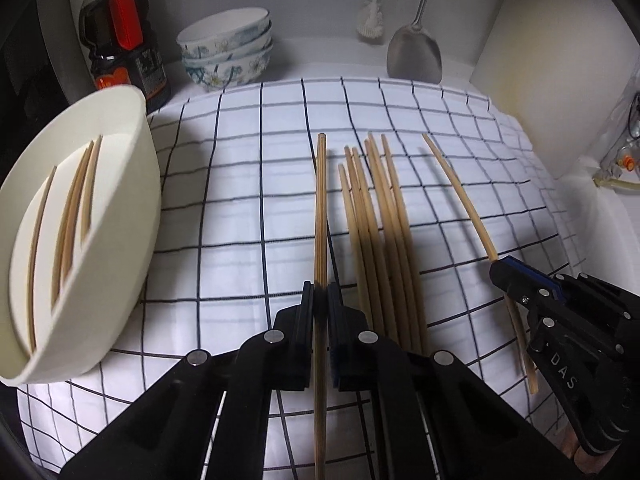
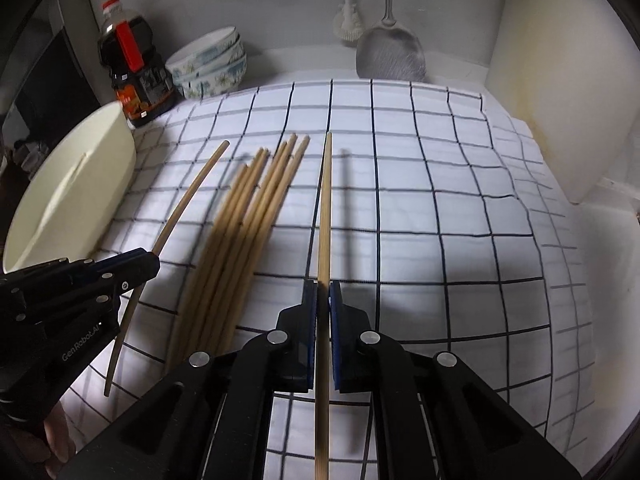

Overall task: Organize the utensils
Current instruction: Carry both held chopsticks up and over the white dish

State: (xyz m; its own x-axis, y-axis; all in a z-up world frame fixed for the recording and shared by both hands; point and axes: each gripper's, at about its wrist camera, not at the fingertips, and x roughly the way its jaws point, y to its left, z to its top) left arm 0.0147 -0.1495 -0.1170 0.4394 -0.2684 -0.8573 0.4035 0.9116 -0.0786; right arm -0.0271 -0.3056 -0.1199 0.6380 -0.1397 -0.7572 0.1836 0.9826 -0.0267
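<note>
My left gripper (image 1: 321,295) is shut on one bamboo chopstick (image 1: 321,208) and holds it lengthwise above the checked cloth (image 1: 240,240). My right gripper (image 2: 324,292) is shut on another chopstick (image 2: 325,208); it also shows in the left wrist view (image 1: 502,266). Between them a bundle of several chopsticks (image 1: 380,240) lies on the cloth, also seen in the right wrist view (image 2: 240,240). A cream tub (image 1: 80,240) at the left lies tipped, with three chopsticks (image 1: 68,232) inside.
At the back stand a dark sauce bottle (image 1: 120,40), stacked floral bowls (image 1: 226,52), a hanging brush (image 1: 372,12) and a metal spatula (image 1: 416,52). A cream board (image 1: 552,60) leans at the right. The left gripper shows in the right wrist view (image 2: 152,266).
</note>
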